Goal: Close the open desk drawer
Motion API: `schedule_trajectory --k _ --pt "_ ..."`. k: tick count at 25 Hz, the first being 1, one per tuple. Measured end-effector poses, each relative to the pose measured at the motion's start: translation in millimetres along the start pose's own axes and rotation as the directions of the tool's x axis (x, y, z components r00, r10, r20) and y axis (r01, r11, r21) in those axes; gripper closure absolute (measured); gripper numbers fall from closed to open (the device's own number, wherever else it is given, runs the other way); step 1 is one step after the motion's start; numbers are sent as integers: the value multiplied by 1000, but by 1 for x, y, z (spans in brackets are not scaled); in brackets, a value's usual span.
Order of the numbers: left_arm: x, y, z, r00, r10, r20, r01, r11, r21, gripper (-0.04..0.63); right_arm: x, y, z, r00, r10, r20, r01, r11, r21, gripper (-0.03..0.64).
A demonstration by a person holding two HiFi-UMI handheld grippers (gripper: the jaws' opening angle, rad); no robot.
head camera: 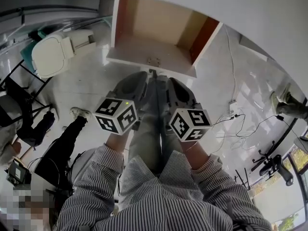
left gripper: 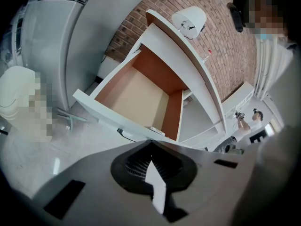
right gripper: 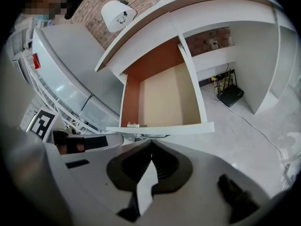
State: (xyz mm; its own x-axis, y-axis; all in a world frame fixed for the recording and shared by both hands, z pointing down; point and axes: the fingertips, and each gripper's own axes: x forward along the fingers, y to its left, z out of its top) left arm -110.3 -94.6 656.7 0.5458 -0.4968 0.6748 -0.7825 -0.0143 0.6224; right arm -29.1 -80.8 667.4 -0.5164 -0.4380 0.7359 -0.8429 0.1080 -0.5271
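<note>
The desk drawer (head camera: 159,30) stands pulled out from the white desk (head camera: 269,18), its tan bottom bare and its side walls reddish brown. Its white front panel (head camera: 150,60) faces me. Both grippers are held side by side just below that panel, tips close to it. My left gripper (head camera: 142,76) is shut and holds nothing; my right gripper (head camera: 170,81) is shut too, also with nothing in it. In the left gripper view the drawer (left gripper: 136,98) lies just past the left gripper (left gripper: 150,143). The right gripper view shows the front panel (right gripper: 160,128) right above the right gripper (right gripper: 151,142).
A white lidded bin (head camera: 53,52) stands on the floor at the left. Cables (head camera: 240,124) trail over the floor at the right, and a black box (right gripper: 231,95) sits under the desk. A seated person (head camera: 57,148) is at the lower left.
</note>
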Motion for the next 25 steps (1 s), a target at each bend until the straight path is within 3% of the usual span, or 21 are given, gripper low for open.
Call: schedule_trajectory --k 11,25 --pt "12 20 -8 994 104 43 -103 994 -31 583 18 -8 -14 996 -64 59 63 998 23 601" --pt "24 33 -8 974 193 116 -198 979 37 583 29 -29 -5 974 -156 167 151 988 37 601"
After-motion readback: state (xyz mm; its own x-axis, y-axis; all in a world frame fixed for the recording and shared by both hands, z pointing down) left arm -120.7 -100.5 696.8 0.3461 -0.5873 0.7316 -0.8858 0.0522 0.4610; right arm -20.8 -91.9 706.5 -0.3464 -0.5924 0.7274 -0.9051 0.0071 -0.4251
